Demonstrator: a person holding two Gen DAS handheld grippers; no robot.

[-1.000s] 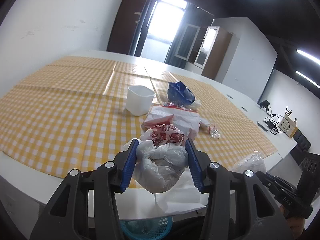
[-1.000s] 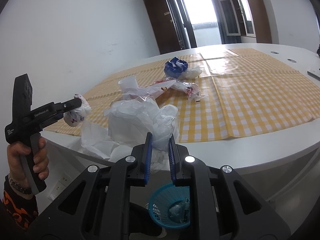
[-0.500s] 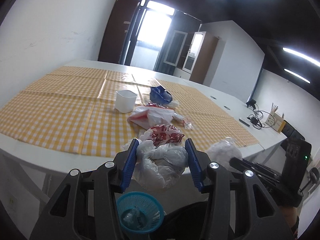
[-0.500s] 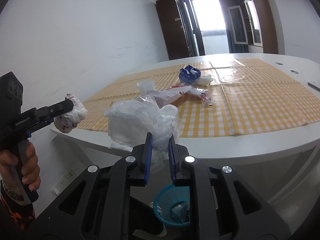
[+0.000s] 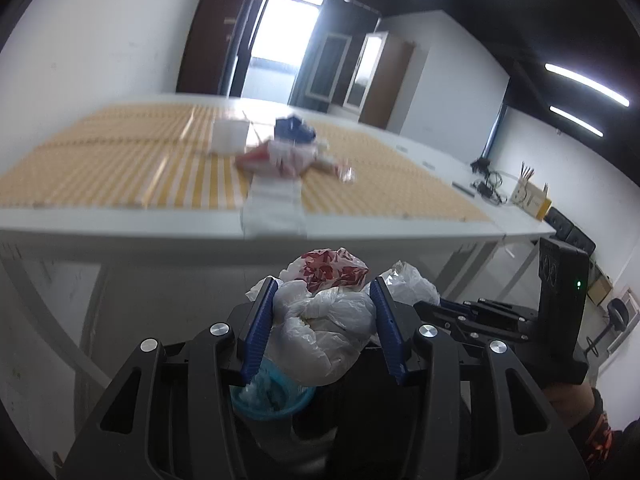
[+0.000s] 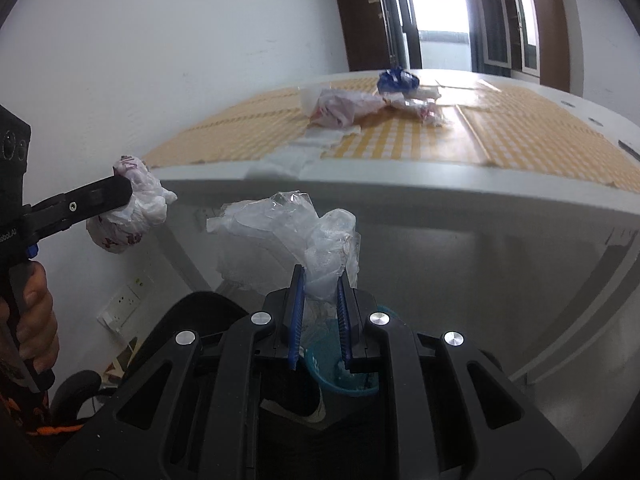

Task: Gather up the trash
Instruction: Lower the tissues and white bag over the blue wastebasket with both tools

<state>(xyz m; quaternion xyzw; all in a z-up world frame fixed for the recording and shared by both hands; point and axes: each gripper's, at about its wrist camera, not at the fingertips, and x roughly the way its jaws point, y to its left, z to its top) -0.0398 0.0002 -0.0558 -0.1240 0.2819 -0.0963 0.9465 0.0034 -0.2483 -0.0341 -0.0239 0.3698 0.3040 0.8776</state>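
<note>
The left gripper (image 5: 324,320), black-framed with blue ribbed pads, stands about half open and is clamped on a crumpled white plastic bag with red printing (image 5: 326,320), which bulges out above and below the pads. The right gripper (image 6: 320,316) is nearly closed, pinching the lower end of a crinkled clear plastic bag (image 6: 296,236) whose loose folds fan out toward ten o'clock. Both bundles hang in the air below the table edge, above a small round teal mesh basket (image 5: 264,396) on the floor, which already has pale scraps in it; in the right wrist view that basket (image 6: 344,376) shows at six o'clock, just under the pads. In that same view the left gripper (image 6: 132,200) reaches in from nine o'clock, gripped by a hand (image 6: 34,320). The long white table (image 5: 160,224) carries a yellow and white checked cloth (image 5: 120,160), blurred in the left wrist view. On the cloth at twelve o'clock lie a white plastic tub (image 5: 230,136), a crumpled blue wrapper (image 5: 294,128), a white and red bag (image 5: 280,156) and, at the table's near edge, flat white tissue paper (image 5: 272,208). Beyond are white walls, dark wooden doors around a bright doorway, strip lights on a dark ceiling, and at three o'clock cables and a small box on the table.
</note>
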